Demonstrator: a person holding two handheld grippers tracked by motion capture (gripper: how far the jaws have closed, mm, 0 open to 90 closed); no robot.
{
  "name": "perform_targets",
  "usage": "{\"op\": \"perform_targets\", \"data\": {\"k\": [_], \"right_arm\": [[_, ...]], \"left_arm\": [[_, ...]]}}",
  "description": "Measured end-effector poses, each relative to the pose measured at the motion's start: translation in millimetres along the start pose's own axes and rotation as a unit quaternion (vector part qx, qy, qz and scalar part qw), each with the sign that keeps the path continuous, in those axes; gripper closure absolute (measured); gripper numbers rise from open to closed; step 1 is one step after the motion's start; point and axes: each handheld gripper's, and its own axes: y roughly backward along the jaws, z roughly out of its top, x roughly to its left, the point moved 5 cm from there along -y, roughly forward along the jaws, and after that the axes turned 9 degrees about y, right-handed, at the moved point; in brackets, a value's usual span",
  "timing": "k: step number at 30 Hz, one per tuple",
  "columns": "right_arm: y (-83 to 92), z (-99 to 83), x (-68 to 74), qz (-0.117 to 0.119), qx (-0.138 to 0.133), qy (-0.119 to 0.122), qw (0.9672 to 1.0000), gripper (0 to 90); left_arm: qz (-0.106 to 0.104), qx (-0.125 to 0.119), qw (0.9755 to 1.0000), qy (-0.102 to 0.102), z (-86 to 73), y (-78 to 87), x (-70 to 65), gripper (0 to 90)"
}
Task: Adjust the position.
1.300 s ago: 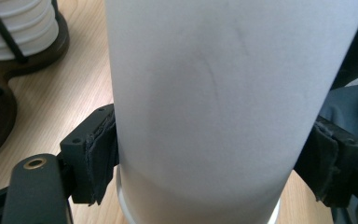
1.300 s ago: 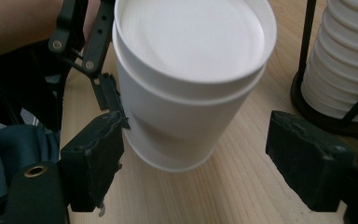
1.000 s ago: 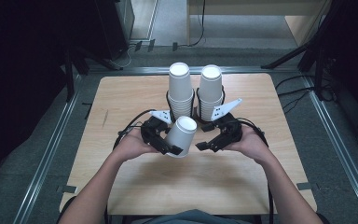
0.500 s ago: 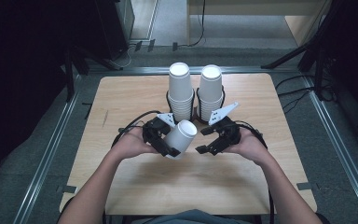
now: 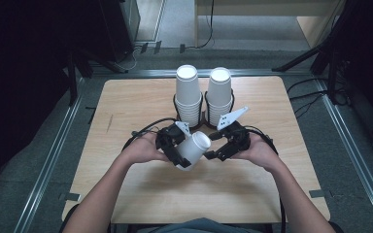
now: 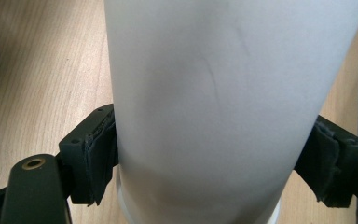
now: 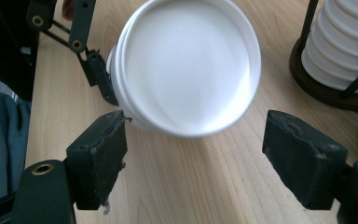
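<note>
White cup (image 5: 194, 148) between left tool (image 5: 175, 145) pads

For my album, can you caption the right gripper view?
Open right tongs face the bottom of a white cup gripped by the left tongs.

My forearms come in from the near edge of the table and meet over its middle. My left gripper (image 5: 178, 151) has its jaws pressed against both sides of a white paper cup (image 5: 194, 148), holding it tilted. My right gripper (image 5: 219, 150) sits just beside it, jaws spread wide and touching nothing, aimed at the cup's base.
</note>
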Motion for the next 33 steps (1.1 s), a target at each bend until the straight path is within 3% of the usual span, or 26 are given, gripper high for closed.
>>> {"op": "perform_targets", "data": {"k": [10,21,29,33], "right_arm": [[-7.6,2.5,5.5,0.024,0.007,0.022,0.9994,21.9],[-18.8,4.2,9.3,0.053,0.018,0.036,0.9978,21.8],[-18.6,4.5,10.0,0.062,0.019,0.031,0.9974,23.2],[-16.5,4.0,9.2,0.064,0.015,0.028,0.9974,23.8]], "left_arm": [[-0.003,0.024,0.9993,-0.030,8.0,-8.9,-5.7,16.3],[0.000,0.035,0.9975,-0.061,7.5,-15.5,-10.2,15.5],[-0.004,0.034,0.9974,-0.063,7.1,-14.5,-11.5,14.3],[0.001,0.021,0.9976,-0.066,7.1,-12.3,-11.7,13.9]]}}
